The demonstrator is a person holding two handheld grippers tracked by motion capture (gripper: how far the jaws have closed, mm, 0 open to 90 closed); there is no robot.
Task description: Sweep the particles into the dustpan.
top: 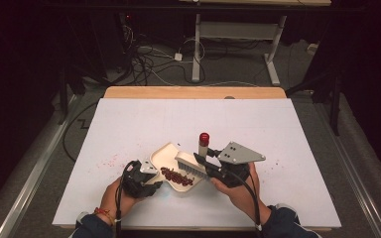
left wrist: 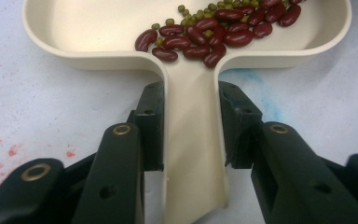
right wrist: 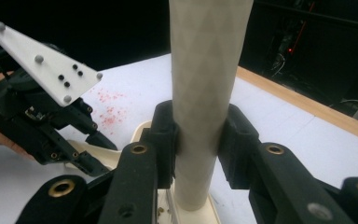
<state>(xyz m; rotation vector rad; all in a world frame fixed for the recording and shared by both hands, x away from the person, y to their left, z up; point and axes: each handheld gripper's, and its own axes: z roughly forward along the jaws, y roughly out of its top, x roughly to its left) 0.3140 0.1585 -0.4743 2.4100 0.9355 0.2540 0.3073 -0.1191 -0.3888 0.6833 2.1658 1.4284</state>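
On the white table (top: 129, 124) sat a cream dustpan (top: 164, 154), and everything else gathered around it. Its flat handle (left wrist: 193, 154) ran back toward the person, where the left gripper (top: 140, 177) had its jaws pinching that handle from both sides. Inside the dustpan lay a heap of dark red kidney beans (left wrist: 200, 37) mixed with small green beans (left wrist: 184, 14), bunched near the handle end. Just right of the dustpan, the right gripper (top: 203, 162) had its jaws pressed onto the pale shaft of a brush (right wrist: 204, 93), whose white bristle head (top: 190, 166) rested over the dustpan's right side beside the beans. A red cap (top: 204, 138) topped the upright shaft behind the dustpan. Left of the dustpan, faint red specks (top: 110, 160) dotted the table
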